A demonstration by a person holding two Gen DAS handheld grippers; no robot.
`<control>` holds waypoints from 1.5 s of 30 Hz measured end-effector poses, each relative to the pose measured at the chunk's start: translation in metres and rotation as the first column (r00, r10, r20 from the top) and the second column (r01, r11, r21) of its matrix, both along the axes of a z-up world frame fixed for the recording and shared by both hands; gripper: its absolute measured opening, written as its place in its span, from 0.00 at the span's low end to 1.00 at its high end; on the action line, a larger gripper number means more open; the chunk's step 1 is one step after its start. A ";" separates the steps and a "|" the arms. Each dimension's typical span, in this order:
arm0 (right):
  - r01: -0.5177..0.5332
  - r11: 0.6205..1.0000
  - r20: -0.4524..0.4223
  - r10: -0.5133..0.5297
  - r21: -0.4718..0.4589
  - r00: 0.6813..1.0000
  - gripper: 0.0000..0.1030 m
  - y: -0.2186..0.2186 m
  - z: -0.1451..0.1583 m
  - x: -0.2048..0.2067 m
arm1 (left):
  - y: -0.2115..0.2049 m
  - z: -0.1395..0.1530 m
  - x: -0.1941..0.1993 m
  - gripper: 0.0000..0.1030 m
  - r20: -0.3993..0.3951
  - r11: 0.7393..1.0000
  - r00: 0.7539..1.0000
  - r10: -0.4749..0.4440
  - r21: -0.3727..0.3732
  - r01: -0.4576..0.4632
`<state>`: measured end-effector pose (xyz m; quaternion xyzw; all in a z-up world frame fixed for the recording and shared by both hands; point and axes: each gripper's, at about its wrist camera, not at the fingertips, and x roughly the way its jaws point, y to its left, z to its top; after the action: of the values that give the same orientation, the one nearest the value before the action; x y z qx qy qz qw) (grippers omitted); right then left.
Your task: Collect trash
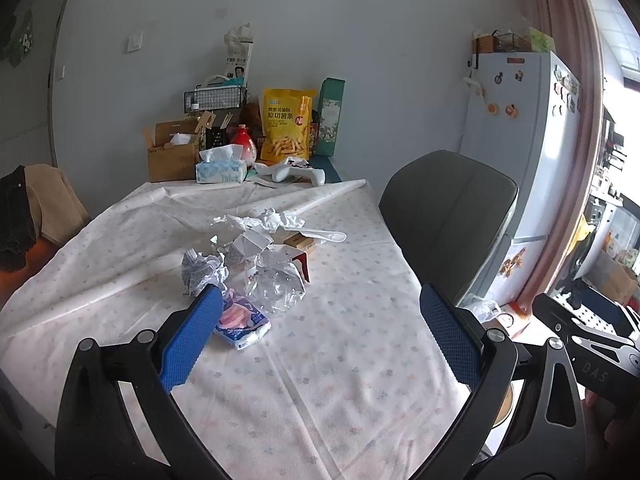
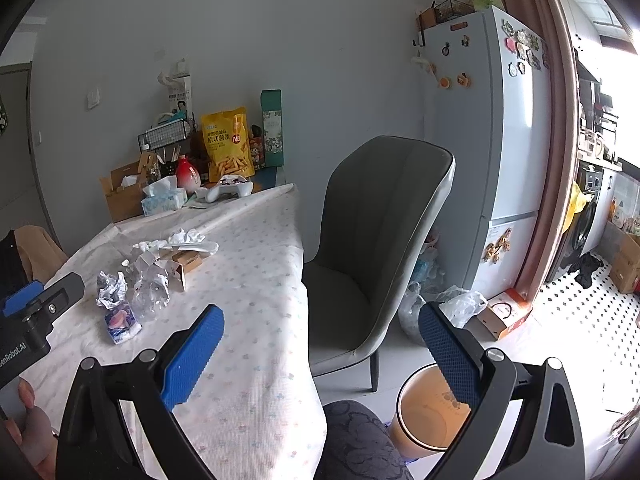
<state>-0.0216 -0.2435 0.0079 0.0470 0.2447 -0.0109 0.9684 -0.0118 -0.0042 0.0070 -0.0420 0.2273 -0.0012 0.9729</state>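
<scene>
Both grippers are spread wide and hold nothing. The left gripper (image 1: 320, 328) hangs over the desk (image 1: 320, 380), and its left finger (image 1: 192, 340) covers part of a small blue and pink packet (image 1: 242, 320). The trash sits in one heap near the middle of the desk, at about 11 o'clock from the left gripper. In the heap are a crumpled silver wrapper (image 1: 202, 270), a clear crinkly plastic bag (image 1: 276, 282), some white crumpled paper (image 1: 260, 220), a small brown box (image 1: 300, 240) and a white plastic spoon (image 1: 324, 235). The right gripper (image 2: 320, 340) is out past the desk edge, near the grey chair (image 2: 380, 220). Below it, at about 5 o'clock, stands a brown bin (image 2: 416, 412) on the floor. The first job looks like picking up the packet, as it is closest. To do it well, the left gripper should go a bit to the left, so the packet sits in the gap, then go down and pinch it in the middle. Soft wrappers slip, so squeeze tight. Do not catch the desk cloth (image 1: 120, 240), or it will drag the whole heap along
</scene>
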 end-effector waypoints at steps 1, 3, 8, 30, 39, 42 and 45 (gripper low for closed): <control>0.000 1.000 0.000 0.000 0.001 1.000 0.93 0.000 0.000 0.000 | 0.000 0.000 -0.001 0.95 0.001 1.000 1.000 0.000 0.000 0.000; 0.001 1.000 0.000 -0.001 0.000 1.000 0.93 0.000 0.000 0.000 | 0.000 0.001 -0.002 0.95 0.005 1.000 1.000 -0.001 -0.003 0.001; 0.004 1.000 0.005 -0.004 0.002 1.000 0.93 -0.001 0.001 -0.003 | -0.001 0.003 -0.002 0.95 0.006 1.000 1.000 -0.006 -0.005 0.006; -0.079 0.997 -0.010 0.079 -0.005 0.997 0.93 0.012 -0.002 0.019 | 0.033 -0.008 0.009 0.95 -0.018 0.998 0.999 0.037 -0.050 -0.038; -0.181 0.983 -0.036 0.182 0.024 0.983 0.87 0.037 -0.006 0.055 | 0.073 -0.028 0.033 0.82 -0.091 0.992 0.992 0.087 -0.078 -0.094; -0.211 0.977 -0.051 0.213 0.042 0.976 0.83 0.045 -0.009 0.067 | 0.083 -0.037 0.044 0.76 -0.131 0.990 0.987 0.091 -0.099 -0.105; -0.240 0.969 -0.063 0.243 0.056 0.968 0.79 0.053 -0.014 0.076 | 0.089 -0.046 0.056 0.76 -0.164 0.987 0.982 0.093 -0.111 -0.112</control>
<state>0.0548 -0.1907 -0.0058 0.0394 0.2821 0.1114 0.9521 0.0440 0.0851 -0.0387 -0.1121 0.3010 0.0389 0.9462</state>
